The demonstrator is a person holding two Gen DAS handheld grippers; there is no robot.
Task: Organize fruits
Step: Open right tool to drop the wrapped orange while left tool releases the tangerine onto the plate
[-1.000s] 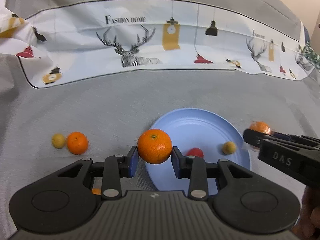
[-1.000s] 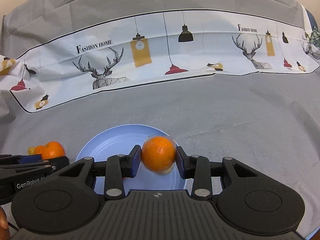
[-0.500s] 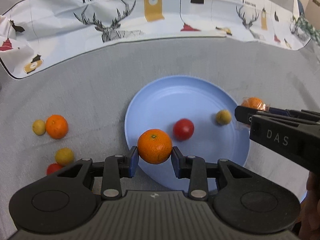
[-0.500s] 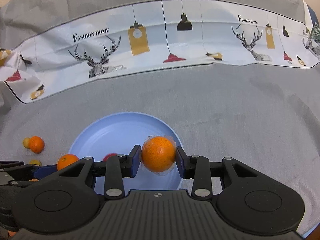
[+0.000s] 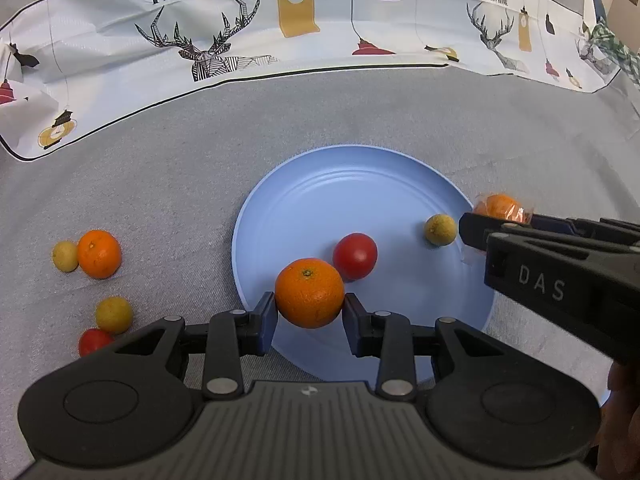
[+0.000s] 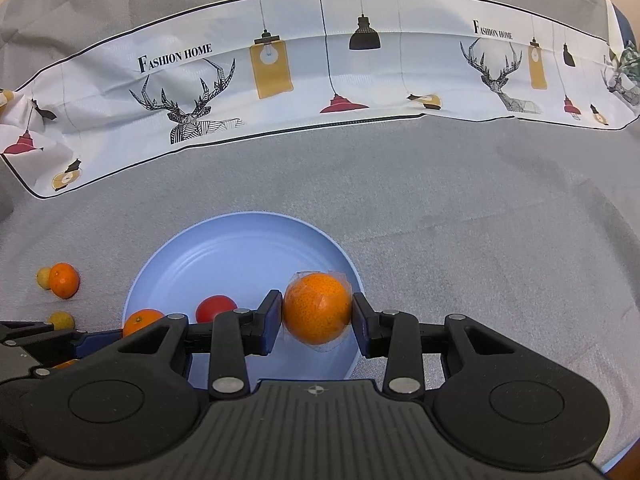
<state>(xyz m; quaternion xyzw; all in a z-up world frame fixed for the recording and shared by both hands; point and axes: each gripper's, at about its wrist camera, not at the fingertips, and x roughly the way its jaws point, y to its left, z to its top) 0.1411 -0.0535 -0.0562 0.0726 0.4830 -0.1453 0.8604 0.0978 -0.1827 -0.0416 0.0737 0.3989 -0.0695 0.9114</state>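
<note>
Counter covered in grey woven cloth (image 5: 168,184). Directly on it: round light-blue plate (image 5: 360,184); white printed cloth strip with deer and lamps (image 5: 320,20) along far edge; loose orange mandarin (image 5: 99,253) touching small yellow fruit (image 5: 65,256); second yellow fruit (image 5: 114,314) beside red tomato (image 5: 93,341).

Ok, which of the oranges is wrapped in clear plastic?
The orange in the right gripper: the wrapped orange has clear film crinkling around it. The left gripper's orange and the orange on the cloth beside a yellow fruit are bare.
</note>
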